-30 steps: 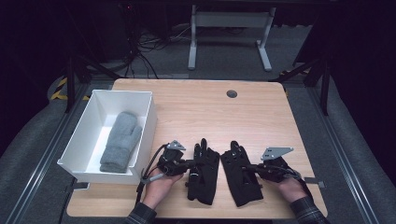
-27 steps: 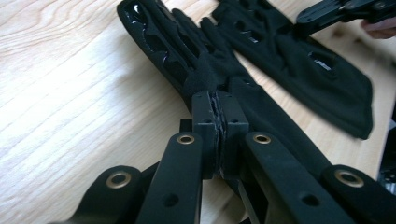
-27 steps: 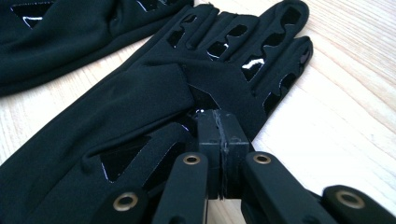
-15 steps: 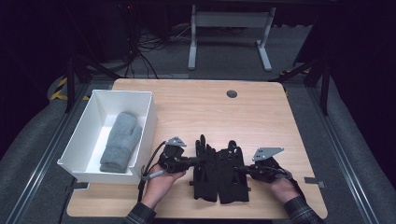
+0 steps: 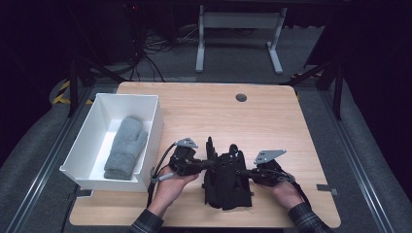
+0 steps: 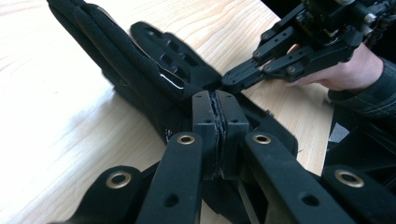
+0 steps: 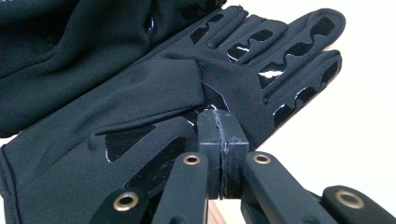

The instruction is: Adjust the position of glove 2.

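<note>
My left gripper (image 5: pixel 210 164) and right gripper (image 5: pixel 244 172) each pinch an edge of the overlapping black gloves (image 5: pixel 226 178) beside my white bin (image 5: pixel 153 127).

Two black gloves (image 5: pixel 226 177) lie overlapped, fingers pointing away, on the table's near edge.

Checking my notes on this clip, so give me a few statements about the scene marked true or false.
1. A grey mitten lies in the white bin. True.
2. The black gloves are in the bin. False: they lie on the table, between the claws.
3. The left claw is shut. True.
4. The right claw is wide open. False: its jaws are closed together at a glove's edge.
5. The bin sits at the table's right edge. False: left.
</note>
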Available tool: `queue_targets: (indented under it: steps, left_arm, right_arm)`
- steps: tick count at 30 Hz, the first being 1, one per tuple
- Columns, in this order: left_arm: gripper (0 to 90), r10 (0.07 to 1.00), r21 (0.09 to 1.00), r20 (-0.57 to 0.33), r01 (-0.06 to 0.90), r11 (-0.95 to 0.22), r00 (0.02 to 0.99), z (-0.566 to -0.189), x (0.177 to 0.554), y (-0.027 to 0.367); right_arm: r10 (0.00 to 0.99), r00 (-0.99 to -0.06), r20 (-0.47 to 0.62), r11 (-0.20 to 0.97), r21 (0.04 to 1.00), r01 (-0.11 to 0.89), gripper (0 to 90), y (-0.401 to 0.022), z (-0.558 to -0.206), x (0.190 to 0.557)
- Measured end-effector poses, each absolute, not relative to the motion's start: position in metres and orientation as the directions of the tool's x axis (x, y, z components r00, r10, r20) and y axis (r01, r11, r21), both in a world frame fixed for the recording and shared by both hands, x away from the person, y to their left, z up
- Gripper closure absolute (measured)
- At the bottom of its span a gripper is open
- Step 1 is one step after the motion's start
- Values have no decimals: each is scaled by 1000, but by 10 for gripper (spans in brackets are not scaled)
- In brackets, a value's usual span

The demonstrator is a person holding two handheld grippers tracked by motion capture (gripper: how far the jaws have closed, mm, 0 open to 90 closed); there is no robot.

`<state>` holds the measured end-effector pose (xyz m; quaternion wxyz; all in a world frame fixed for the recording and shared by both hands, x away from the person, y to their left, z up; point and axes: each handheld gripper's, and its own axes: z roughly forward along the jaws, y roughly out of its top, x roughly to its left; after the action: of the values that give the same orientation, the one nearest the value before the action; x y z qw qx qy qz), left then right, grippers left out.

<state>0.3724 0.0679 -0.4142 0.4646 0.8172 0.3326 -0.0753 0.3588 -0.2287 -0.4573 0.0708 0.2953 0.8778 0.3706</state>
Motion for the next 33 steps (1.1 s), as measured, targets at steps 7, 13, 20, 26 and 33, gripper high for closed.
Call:
queue_targets:
  steps: [7,13,20,26,33]
  left_arm:
    - [883,457,695,-436,613,-376,775,-418,377,51]
    - [884,449,679,-433,611,-408,781,-426,382,35]
    - [881,450,664,-423,607,-437,787,-435,386,19]
    - [791,414,700,-429,585,-410,803,-434,386,18]
    - [896,387,692,-412,559,-456,825,-433,373,10]
  right_arm:
    - [549,-830,97,560,694,452,900,-214,-458,362]
    - [532,-842,94,571,695,438,900,-203,-458,363]
    - [520,-850,89,579,695,427,900,-195,-459,364]
    - [537,-841,67,570,706,420,816,-205,-456,364]
    - [687,-726,25,475,741,475,525,-259,-447,370]
